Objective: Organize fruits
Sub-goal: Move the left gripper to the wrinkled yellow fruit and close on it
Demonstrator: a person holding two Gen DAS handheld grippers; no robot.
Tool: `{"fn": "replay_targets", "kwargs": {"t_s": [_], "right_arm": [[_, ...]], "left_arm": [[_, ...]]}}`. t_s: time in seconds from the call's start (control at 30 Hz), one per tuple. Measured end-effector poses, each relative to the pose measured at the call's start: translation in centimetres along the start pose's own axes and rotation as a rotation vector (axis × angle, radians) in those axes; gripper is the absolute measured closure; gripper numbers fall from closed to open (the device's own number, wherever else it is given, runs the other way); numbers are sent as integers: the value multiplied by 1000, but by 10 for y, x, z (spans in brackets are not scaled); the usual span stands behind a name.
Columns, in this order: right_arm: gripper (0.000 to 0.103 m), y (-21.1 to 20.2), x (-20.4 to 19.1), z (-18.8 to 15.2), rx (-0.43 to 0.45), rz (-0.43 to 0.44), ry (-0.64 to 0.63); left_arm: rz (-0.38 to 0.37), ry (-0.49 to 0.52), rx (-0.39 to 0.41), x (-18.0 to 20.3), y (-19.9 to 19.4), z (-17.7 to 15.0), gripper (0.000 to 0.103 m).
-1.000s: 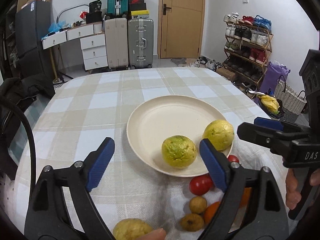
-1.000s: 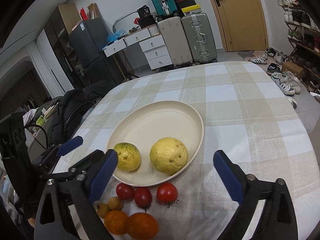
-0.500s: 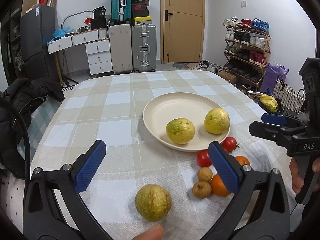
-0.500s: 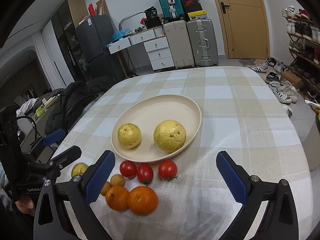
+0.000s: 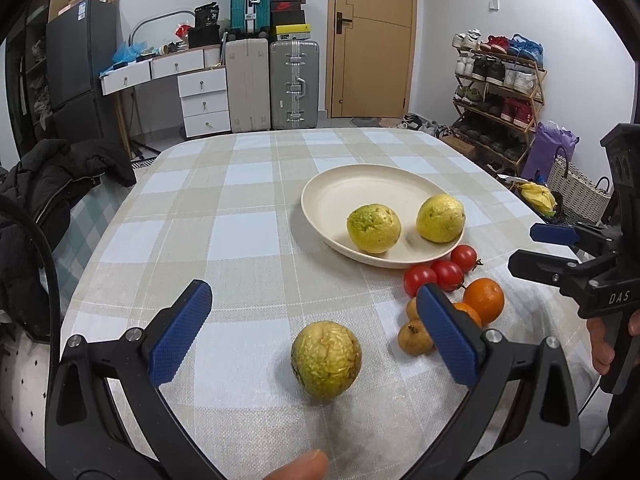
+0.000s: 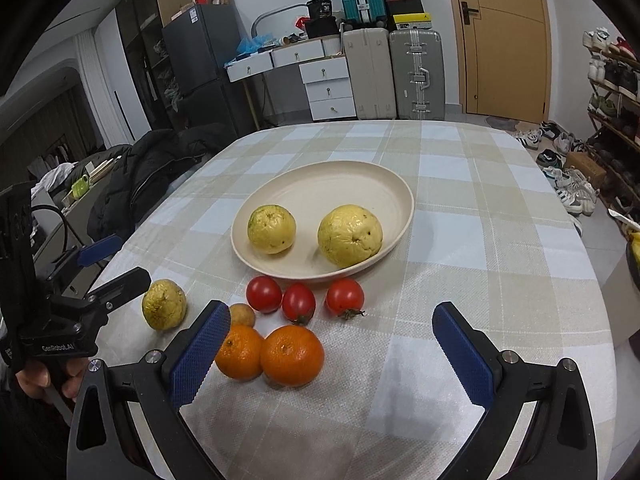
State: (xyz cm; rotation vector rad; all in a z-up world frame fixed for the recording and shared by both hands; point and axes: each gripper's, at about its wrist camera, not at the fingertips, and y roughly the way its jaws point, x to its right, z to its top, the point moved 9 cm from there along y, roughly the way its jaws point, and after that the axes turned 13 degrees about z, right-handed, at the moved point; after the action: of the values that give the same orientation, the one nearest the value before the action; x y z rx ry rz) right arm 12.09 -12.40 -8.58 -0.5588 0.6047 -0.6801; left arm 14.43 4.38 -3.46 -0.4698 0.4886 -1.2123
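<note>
On the checked tablecloth (image 5: 248, 216), a wrinkled guava (image 5: 326, 359) sits loose between the wide-open left gripper (image 5: 312, 332); right gripper (image 6: 332, 344), marked "DAS", gapes empty over two oranges (image 6: 270, 354).

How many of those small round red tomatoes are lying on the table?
3. The small round red tomatoes lie in a row on the checked tablecloth just in front of the cream plate: left, middle, right. None looks hidden.

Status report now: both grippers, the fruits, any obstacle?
Left gripper and right gripper: jaws open, empty. Two yellow-green guavas on cream round plate; third wrinkled guava on checked tablecloth before left gripper. Nothing blocks it.
</note>
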Motion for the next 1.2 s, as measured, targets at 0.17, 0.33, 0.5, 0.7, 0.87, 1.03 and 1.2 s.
{"fn": "replay_targets", "kwargs": {"t_s": [0.17,0.33,0.5,0.7,0.87,1.03,1.2], "right_arm": [[0,5,-1,-5,-30,-9,-14],[0,14,2,-14,-82,-32,-28],[0,19,5,-23,-116,-44,-48],[0,26,6,-34,-177,-64,-91],[0,30,8,-41,-216,-72,-104],[0,34,9,-48,-242,-80,-112],[0,37,8,-48,-236,-85,-108]], "left_arm": [[-8,4,-13,1,0,-2,1],[-5,8,-26,0,4,-2,1],[-7,5,-41,-1,8,-3,1],[4,13,-64,-1,15,-7,1],[11,33,-96,2,22,-14,1],[19,56,-126,6,28,-21,1],[24,86,-139,11,31,-25,1]]}}
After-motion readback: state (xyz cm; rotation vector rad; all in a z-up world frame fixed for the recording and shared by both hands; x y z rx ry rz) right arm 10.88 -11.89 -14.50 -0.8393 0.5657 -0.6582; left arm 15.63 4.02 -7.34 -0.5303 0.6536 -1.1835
